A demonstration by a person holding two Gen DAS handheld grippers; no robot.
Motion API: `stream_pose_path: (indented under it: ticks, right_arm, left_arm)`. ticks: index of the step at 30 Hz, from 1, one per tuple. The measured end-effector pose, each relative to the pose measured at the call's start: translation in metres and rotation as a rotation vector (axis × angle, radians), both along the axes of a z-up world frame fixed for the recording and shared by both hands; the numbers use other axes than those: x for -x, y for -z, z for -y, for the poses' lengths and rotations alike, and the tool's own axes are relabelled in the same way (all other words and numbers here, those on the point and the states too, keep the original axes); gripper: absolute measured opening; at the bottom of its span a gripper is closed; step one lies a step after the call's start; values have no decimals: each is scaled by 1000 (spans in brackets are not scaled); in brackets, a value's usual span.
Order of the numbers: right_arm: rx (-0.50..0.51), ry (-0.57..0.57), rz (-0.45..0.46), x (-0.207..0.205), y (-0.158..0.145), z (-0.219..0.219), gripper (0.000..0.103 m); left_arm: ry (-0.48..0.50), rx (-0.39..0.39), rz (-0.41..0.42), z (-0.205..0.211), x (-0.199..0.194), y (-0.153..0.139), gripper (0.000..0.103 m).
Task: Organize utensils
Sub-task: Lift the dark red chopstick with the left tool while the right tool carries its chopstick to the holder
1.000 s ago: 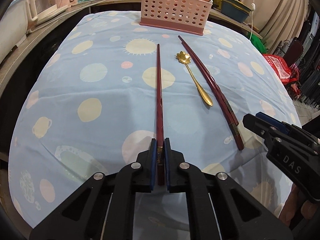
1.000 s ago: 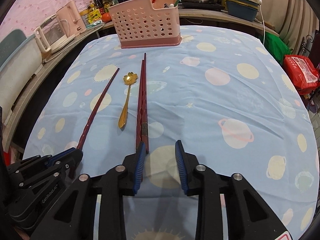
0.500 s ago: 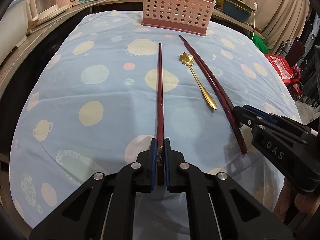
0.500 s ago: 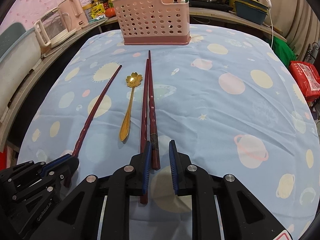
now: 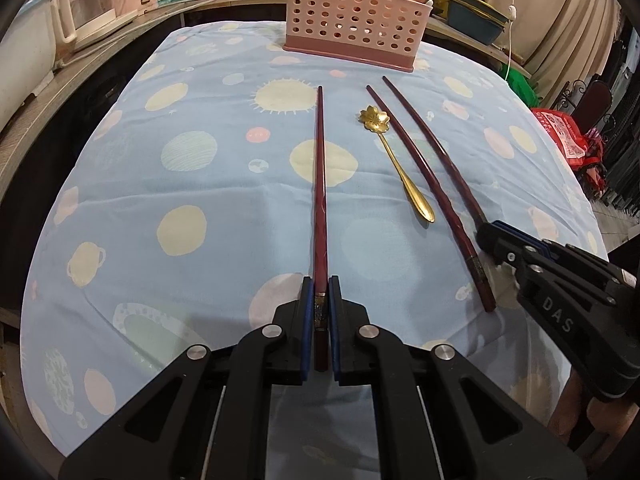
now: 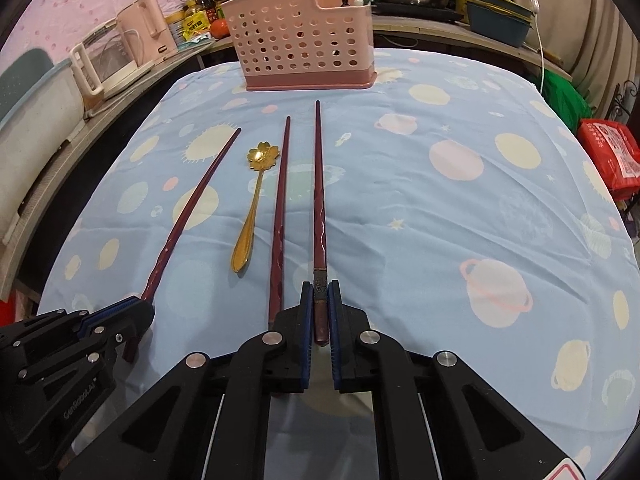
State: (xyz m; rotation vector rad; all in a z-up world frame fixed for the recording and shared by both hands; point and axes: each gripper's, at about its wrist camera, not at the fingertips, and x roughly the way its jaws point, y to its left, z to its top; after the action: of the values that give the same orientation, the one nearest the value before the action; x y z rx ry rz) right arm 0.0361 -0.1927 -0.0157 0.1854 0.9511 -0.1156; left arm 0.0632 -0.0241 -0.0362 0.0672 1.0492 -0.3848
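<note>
My left gripper (image 5: 319, 292) is shut on the thick end of a dark red chopstick (image 5: 320, 184) that points away toward the pink perforated utensil basket (image 5: 352, 12). My right gripper (image 6: 320, 296) is shut on another dark red chopstick (image 6: 319, 200), also pointing at the basket (image 6: 304, 40). A third chopstick (image 6: 280, 216) lies on the cloth just left of it. A gold flower-bowl spoon (image 6: 252, 216) lies between the chopsticks; it also shows in the left wrist view (image 5: 400, 160). The right gripper shows at the right of the left wrist view (image 5: 492, 236).
The table wears a light blue planet-print cloth (image 6: 460, 220). A counter with a kettle (image 6: 116, 60), bottles and pots runs behind and to the left. A red bag (image 6: 612, 152) sits off the table's right edge.
My right gripper moved forward over the right-hand chopstick and shut on its thick end, drawing it apart from its neighbour. The left gripper kept its hold, little moved.
</note>
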Motion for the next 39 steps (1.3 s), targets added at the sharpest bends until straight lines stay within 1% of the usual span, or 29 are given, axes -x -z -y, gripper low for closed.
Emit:
stream_pose_path:
  ticks: [7, 13, 20, 28, 34, 39]
  right_arm:
    - [-28, 22, 24, 20, -14, 10, 7]
    - [-38, 16, 79, 37, -40, 9, 7]
    - [-39, 10, 180, 52, -83, 8, 7]
    - [-25, 3, 286, 59, -132, 8, 7]
    - [-18, 6, 355, 53, -166, 14, 7]
    - [-9, 10, 404, 35, -191, 21, 7]
  left_arm:
    - [-10, 17, -10, -5, 3, -5, 7]
    - [-18, 42, 8, -12, 9, -22, 7]
    - [-28, 99, 68, -25, 17, -59, 7]
    - [-35, 161, 147, -33, 17, -104, 7]
    - [-33, 188, 224, -34, 5, -145, 7]
    - [-37, 196, 282, -30, -18, -174, 7]
